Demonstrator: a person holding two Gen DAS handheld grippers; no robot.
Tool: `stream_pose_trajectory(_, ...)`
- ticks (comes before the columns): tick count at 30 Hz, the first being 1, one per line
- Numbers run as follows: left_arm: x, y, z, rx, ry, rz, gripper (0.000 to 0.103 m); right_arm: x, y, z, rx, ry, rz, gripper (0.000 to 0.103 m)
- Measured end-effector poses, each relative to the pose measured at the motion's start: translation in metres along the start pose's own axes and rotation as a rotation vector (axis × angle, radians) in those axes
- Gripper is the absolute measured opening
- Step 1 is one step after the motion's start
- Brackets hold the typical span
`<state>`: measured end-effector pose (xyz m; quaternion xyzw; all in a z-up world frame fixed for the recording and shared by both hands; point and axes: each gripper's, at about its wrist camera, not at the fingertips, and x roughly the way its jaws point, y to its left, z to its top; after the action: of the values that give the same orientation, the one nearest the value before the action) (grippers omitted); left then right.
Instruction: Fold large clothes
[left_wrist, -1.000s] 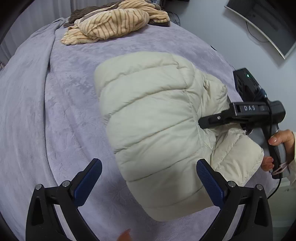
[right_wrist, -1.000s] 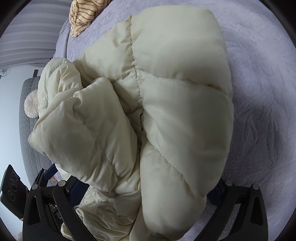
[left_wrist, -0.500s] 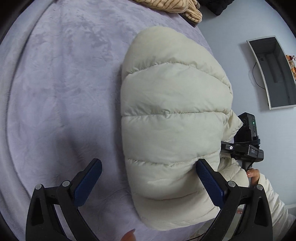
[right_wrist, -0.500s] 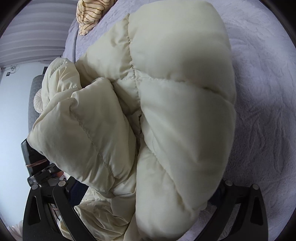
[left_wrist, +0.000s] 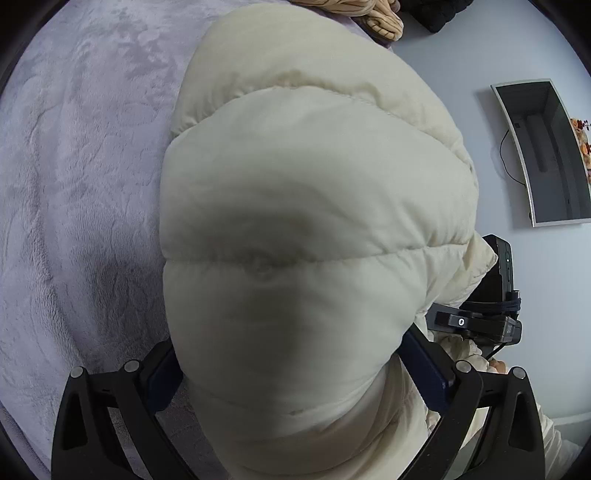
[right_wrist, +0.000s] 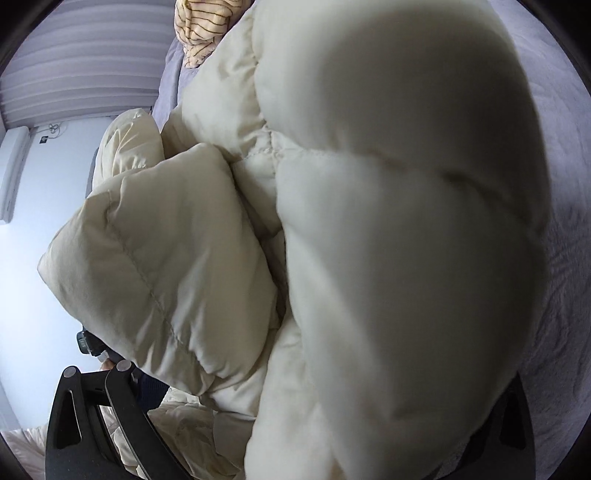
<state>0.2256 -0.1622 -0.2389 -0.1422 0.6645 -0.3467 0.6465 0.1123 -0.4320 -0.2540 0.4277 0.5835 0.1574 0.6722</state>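
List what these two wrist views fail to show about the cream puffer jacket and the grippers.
- Left wrist view: the cream quilted puffer jacket bulges between the left gripper fingers, hiding the pads' contact.
- Right wrist view: the right gripper has one finger buried under blurred jacket, so its state is unclear.
- Both views: the jacket's lower edge is cut off.

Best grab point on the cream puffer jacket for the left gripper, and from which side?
Take the puffer jacket at its near rounded end, coming in low from the near side over the blanket. The left gripper already straddles that bulge; squeeze along a quilted seam, where padding is thinnest.
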Motion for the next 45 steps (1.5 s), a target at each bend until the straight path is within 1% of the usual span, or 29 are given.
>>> stream_pose_trajectory(1, -0.001, -0.005, 0.000, 0.018, -0.005, -0.001, 0.098, -0.002, -0.001, -0.002, 0.013, -0.003, 0.011, 0.092)
stream_pose_trajectory(2, -0.004, -0.011, -0.001, 0.034, -0.008, 0.001, 0.098, -0.005, -0.004, -0.004, 0.031, -0.003, 0.039, 0.084)
stream_pose_trajectory(3, -0.006, -0.017, -0.002, 0.048, -0.012, -0.001, 0.098, -0.008, -0.006, -0.006, 0.050, -0.004, 0.072, 0.072)
stream_pose_trajectory(4, -0.007, -0.025, -0.002, 0.059, -0.016, -0.003, 0.098, -0.011, -0.007, -0.008, 0.058, -0.005, 0.089, 0.065)
stream_pose_trajectory(7, -0.023, -0.041, -0.007, 0.085, -0.032, -0.006, 0.098, -0.019, -0.004, -0.014, 0.051, 0.009, 0.137, 0.054)
stream_pose_trajectory(8, -0.029, -0.047, -0.009, 0.088, -0.040, -0.013, 0.098, -0.021, -0.001, -0.016, 0.051, 0.013, 0.156, 0.053)
stream_pose_trajectory(11, -0.051, -0.058, -0.019, 0.078, -0.057, -0.013, 0.098, -0.030, 0.013, -0.024, 0.032, 0.028, 0.195, 0.053)
stream_pose_trajectory(14, -0.073, -0.064, -0.040, 0.066, -0.064, 0.007, 0.098, -0.036, 0.030, -0.036, 0.005, 0.052, 0.212, 0.053)
stream_pose_trajectory(19, -0.102, -0.057, -0.092, 0.030, -0.054, 0.069, 0.098, -0.026, 0.057, -0.073, -0.010, 0.106, 0.228, 0.053)
stream_pose_trajectory(22, -0.110, -0.035, -0.127, -0.015, -0.053, 0.112, 0.098, -0.001, 0.066, -0.102, -0.010, 0.151, 0.228, 0.053)
stream_pose_trajectory(24, -0.104, -0.013, -0.145, -0.047, -0.042, 0.147, 0.098, 0.023, 0.066, -0.120, -0.004, 0.182, 0.222, 0.053)
stream_pose_trajectory(27, -0.089, 0.019, -0.160, -0.088, -0.021, 0.199, 0.098, 0.067, 0.056, -0.137, 0.010, 0.210, 0.168, 0.053)
stream_pose_trajectory(28, -0.090, 0.022, -0.162, -0.089, -0.030, 0.194, 0.098, 0.077, 0.051, -0.141, 0.013, 0.209, 0.146, 0.053)
stream_pose_trajectory(30, -0.100, 0.017, -0.165, -0.068, -0.056, 0.173, 0.098, 0.083, 0.048, -0.145, 0.021, 0.207, 0.119, 0.058)
stream_pose_trajectory(32, -0.115, 0.011, -0.170, -0.026, -0.075, 0.170, 0.098, 0.075, 0.059, -0.146, -0.003, 0.185, 0.071, 0.064)
stream_pose_trajectory(34, -0.131, 0.009, -0.175, 0.003, -0.085, 0.189, 0.098, 0.053, 0.067, -0.151, -0.031, 0.161, 0.022, 0.073)
stream_pose_trajectory(36, -0.148, 0.010, -0.178, 0.022, -0.111, 0.208, 0.098, 0.026, 0.071, -0.156, -0.042, 0.122, -0.009, 0.077)
stream_pose_trajectory(37, -0.160, 0.017, -0.175, 0.022, -0.129, 0.218, 0.098, 0.012, 0.072, -0.158, -0.039, 0.094, -0.015, 0.077)
stream_pose_trajectory(40, -0.176, 0.028, -0.169, -0.012, -0.186, 0.232, 0.098, -0.027, 0.058, -0.162, 0.012, -0.016, -0.026, 0.076)
stream_pose_trajectory(41, -0.177, 0.034, -0.161, -0.029, -0.196, 0.226, 0.098, -0.034, 0.050, -0.168, 0.037, -0.039, -0.013, 0.072)
stream_pose_trajectory(42, -0.177, 0.041, -0.152, -0.041, -0.203, 0.218, 0.098, -0.036, 0.044, -0.169, 0.061, -0.045, 0.003, 0.044)
stream_pose_trajectory(43, -0.171, 0.039, -0.142, -0.040, -0.206, 0.206, 0.098, -0.033, 0.038, -0.156, 0.082, -0.037, 0.014, 0.010)
stream_pose_trajectory(44, -0.168, 0.037, -0.138, -0.026, -0.205, 0.194, 0.098, -0.026, 0.036, -0.149, 0.092, -0.029, 0.011, 0.009)
stream_pose_trajectory(45, -0.165, 0.034, -0.135, 0.000, -0.202, 0.180, 0.098, -0.019, 0.031, -0.135, 0.081, -0.024, -0.005, 0.008)
